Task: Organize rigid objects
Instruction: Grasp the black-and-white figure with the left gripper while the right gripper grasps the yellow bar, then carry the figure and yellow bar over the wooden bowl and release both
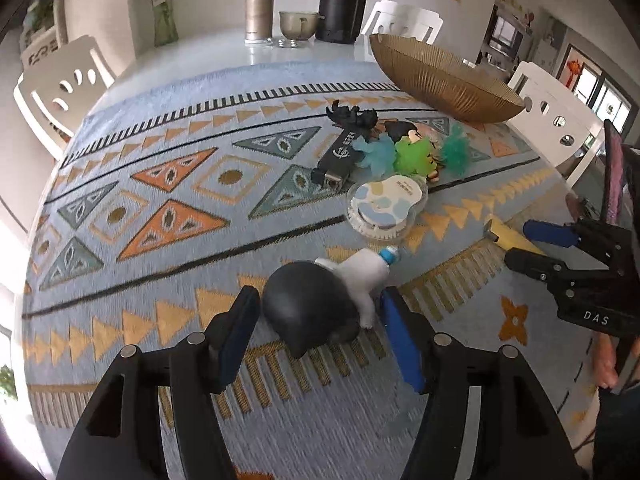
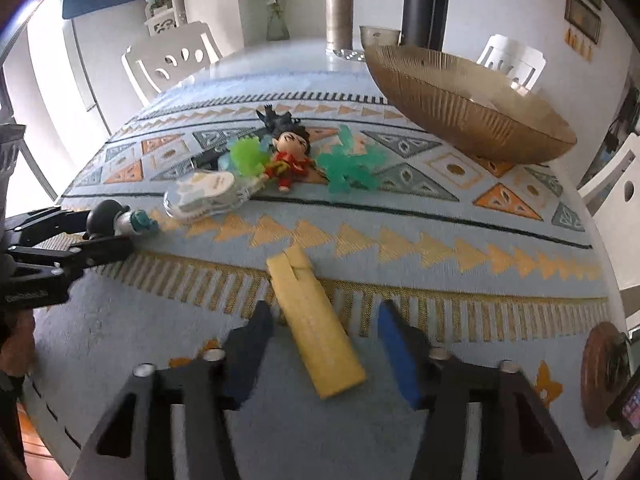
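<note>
A toy with a round black head and a white body (image 1: 316, 300) lies on the patterned mat between the jaws of my left gripper (image 1: 318, 296). The blue pads stand close beside the toy with a slim gap at the right pad, so the gripper is open. The right wrist view shows that toy (image 2: 108, 216) at the far left. A flat yellow block (image 2: 316, 320) lies on the mat between the jaws of my right gripper (image 2: 324, 308), which is open with room on both sides. A ribbed golden bowl (image 2: 468, 108) stands at the back right.
Mid-mat lies a cluster: a red-clothed doll (image 2: 290, 160), green and teal fluffy pieces (image 1: 412, 152), a black toy (image 1: 344, 148) and a clear packaged item (image 1: 384, 204). A steel flask (image 1: 259, 8), a cup and a black bottle stand at the far edge. White chairs ring the table.
</note>
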Tool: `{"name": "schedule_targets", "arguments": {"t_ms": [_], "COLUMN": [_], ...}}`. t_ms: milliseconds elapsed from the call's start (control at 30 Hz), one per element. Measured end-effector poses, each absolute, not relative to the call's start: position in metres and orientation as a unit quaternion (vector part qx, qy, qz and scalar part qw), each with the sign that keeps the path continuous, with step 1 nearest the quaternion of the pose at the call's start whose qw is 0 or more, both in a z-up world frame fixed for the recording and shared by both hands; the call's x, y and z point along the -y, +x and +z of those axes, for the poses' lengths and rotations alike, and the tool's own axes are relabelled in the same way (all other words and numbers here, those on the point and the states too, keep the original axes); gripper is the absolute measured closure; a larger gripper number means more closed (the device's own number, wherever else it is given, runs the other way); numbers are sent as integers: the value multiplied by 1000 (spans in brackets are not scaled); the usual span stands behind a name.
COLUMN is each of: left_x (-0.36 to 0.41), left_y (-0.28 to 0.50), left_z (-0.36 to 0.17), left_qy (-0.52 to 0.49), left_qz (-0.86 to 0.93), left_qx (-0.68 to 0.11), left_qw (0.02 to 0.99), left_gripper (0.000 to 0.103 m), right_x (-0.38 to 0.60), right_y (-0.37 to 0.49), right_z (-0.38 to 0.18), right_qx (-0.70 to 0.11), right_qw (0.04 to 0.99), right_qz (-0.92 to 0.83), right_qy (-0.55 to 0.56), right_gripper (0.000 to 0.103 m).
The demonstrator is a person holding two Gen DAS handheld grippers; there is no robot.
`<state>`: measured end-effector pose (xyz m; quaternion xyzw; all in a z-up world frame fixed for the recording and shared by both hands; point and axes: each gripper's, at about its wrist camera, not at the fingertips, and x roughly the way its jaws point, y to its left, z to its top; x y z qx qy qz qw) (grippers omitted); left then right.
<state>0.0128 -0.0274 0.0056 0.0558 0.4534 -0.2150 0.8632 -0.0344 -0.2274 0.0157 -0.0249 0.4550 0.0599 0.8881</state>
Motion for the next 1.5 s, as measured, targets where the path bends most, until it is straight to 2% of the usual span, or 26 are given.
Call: {"name": "schedule_targets", "arguments": {"t_ms": [100,133,233,300,800,1000,1200,1300,1500], "left_x": [31,31,30,27,32,36,40,48,94], "left_y": [13,13,9,8,-5,-5,0,12,53], "left_z": [5,5,6,7,29,26,36,72,147], "left_qy": [60,62,58,44,-2,3,5,13,35], "left_qz": [-213,-213,-210,-206,-227,-226,-225,-232,-252], "left_qx": [-447,-445,-442,-444,-427,-430,-425,-397,-324], "left_qw": [867,867,870,871,875,874,877,888,911], "left_gripper": [42,43,53,53,53,53,53,53,53], "right_x": [225,224,222,223,239,227,202,210,266], "right_y": [-40,-42,-45,-46,-53,-55,-59,-59,-40], "right_z": [15,15,16,16,24,18,20,45,150], "right_qx": [-443,-440,-438,-437,-425,-446,-442,-425,-305], "right_qw": [894,895,895,895,896,888,891,898,951], "right_qz": [65,70,80,85,119,109,84,117,31], "right_qy": [-28,-30,-28,-21,41,7,-56,-5,45], "right_gripper": [72,73,76,78,79,77,80,80,80]}}
